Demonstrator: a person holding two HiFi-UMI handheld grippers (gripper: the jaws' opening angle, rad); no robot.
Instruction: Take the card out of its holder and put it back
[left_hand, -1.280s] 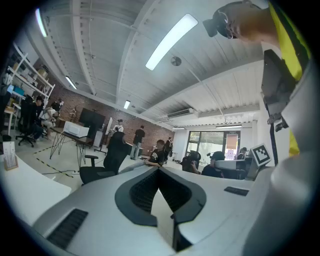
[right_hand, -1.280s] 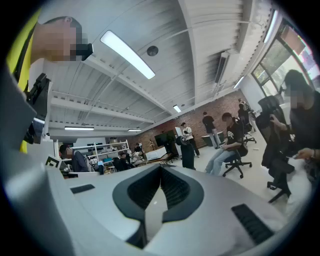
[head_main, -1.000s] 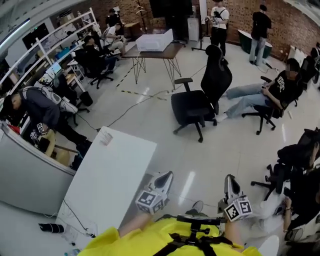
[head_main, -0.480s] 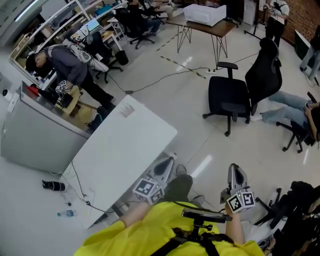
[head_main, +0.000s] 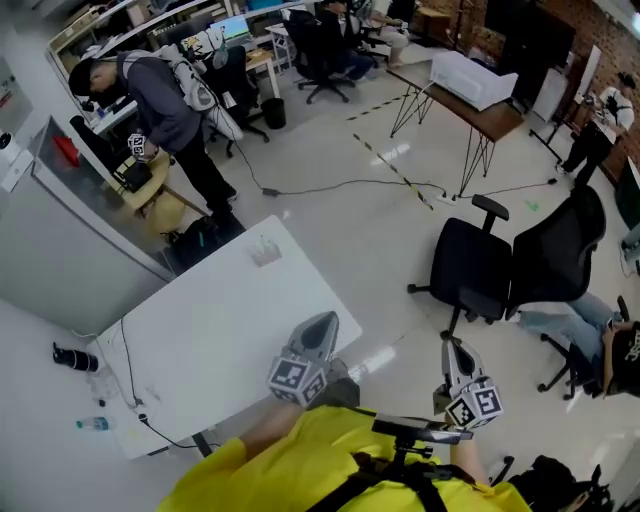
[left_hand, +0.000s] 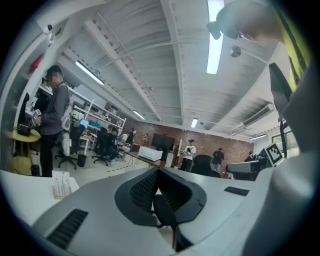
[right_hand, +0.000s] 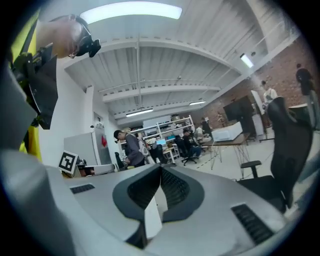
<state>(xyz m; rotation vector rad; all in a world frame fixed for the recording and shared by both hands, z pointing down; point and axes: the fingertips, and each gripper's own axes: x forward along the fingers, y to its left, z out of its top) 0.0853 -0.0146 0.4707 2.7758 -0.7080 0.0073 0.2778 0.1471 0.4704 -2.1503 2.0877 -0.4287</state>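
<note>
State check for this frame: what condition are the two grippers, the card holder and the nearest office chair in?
left gripper: shut, nothing between its jaws.
right gripper: shut, empty.
card holder: upright on the white table, untouched; white cards appear to stand in it.
office chair: upright, nobody sitting in it.

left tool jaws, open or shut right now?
Shut. In the left gripper view the left tool's ribbed pads meet at the tips, with nothing caught between them.
</note>
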